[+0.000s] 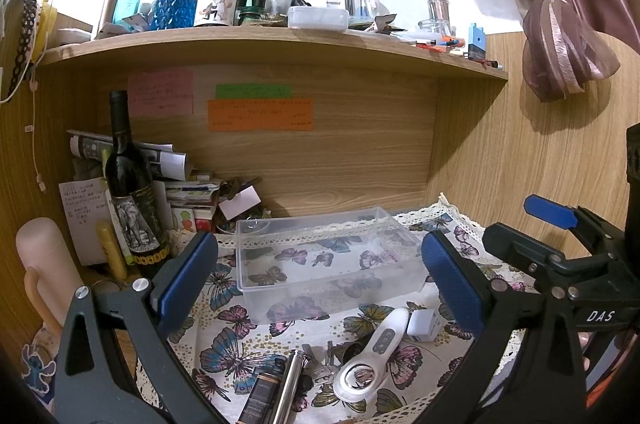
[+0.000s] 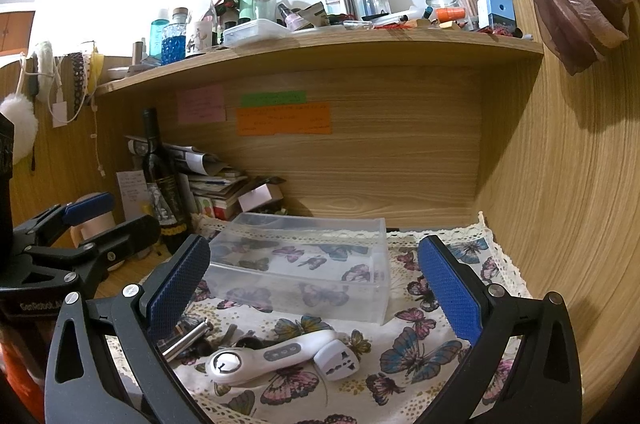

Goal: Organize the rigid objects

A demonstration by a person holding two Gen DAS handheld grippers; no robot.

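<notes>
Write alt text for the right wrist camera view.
The open right gripper hovers over a butterfly-print cloth, framing an empty clear plastic bin. Nearer lie a white handheld device and a white plug adapter.

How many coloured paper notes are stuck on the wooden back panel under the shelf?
3: a pink paper note on the left, a green strip note right of it, and an orange paper note directly beneath the green.
</notes>
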